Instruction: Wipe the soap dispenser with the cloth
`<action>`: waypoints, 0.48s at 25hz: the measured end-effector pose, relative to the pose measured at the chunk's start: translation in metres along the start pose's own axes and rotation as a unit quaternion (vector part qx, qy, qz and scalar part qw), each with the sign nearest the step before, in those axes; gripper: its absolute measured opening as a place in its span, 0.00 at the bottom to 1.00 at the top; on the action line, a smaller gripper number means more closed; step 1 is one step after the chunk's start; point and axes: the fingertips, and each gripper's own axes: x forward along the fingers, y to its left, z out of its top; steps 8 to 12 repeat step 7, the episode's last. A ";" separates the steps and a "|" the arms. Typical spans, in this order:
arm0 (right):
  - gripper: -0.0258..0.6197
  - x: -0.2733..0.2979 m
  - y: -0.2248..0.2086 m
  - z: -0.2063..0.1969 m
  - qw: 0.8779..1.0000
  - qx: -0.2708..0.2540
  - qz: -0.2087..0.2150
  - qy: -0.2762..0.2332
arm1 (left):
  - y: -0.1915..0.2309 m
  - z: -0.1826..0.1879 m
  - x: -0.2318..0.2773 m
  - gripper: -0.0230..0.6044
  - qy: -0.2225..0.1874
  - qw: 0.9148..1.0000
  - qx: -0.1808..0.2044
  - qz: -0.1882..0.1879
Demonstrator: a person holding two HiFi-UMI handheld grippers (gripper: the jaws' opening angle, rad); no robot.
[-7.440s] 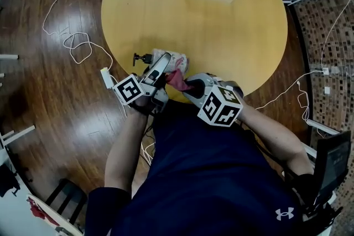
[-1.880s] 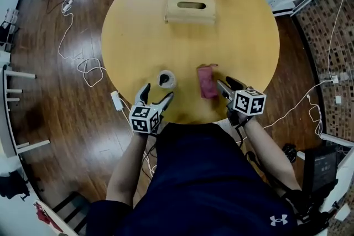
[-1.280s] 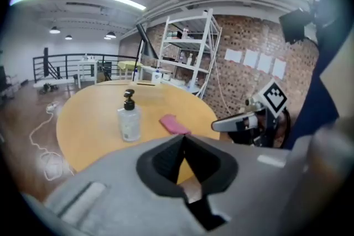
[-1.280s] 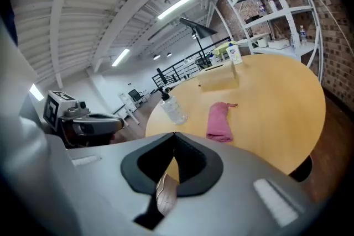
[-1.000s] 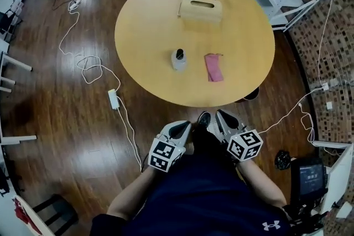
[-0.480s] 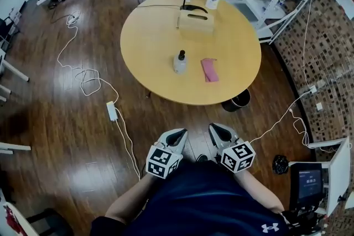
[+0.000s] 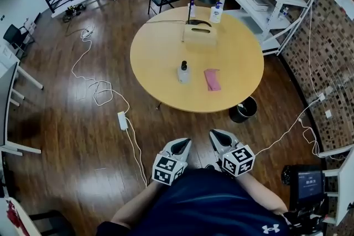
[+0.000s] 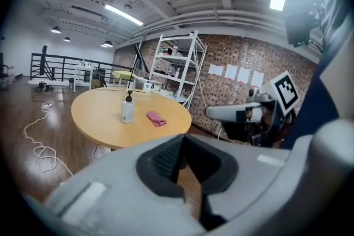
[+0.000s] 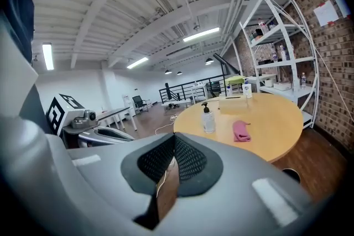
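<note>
A loose cable [image 7: 99, 91] was seen trailing over the floor at the left of the head view. At bottom centre the left tongs [image 7: 181, 144] were held clenched on nothing, the pads shown pressed together in the left gripper view. Above them in the frame, and well apart from them, the dispenser [image 7: 183, 72] was stood upright near the middle of the round counter [image 7: 160, 52]. Just to its right the pink cloth [image 7: 212, 79] was laid flat, near the dispenser but not touching it. The right tongs [image 7: 219, 137] were likewise clenched and empty, beside the left pair.

No wiping was under way, and both task things were judged out of reach. For another pass to be done well, the counter would first have to be approached, with the cable avoided. The left tongs would best be released and then closed low on the dispenser's body, so that it is steadied rather than tipped and the pump is left free. The cloth should be gathered by the right tongs with a fold bunched ahead of the pads, so that fabric alone meets the bottle, and light strokes should be drawn down its sides.
</note>
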 end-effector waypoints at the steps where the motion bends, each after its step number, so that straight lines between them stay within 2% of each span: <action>1: 0.05 0.000 0.002 0.001 1.000 -0.002 0.005 0.000 | -0.002 -0.001 0.000 0.04 0.003 1.000 0.001 0.001; 12: 0.05 -0.009 0.008 -0.006 1.000 -0.012 0.018 0.002 | -0.014 -0.006 -0.005 0.04 0.009 1.000 0.006 0.007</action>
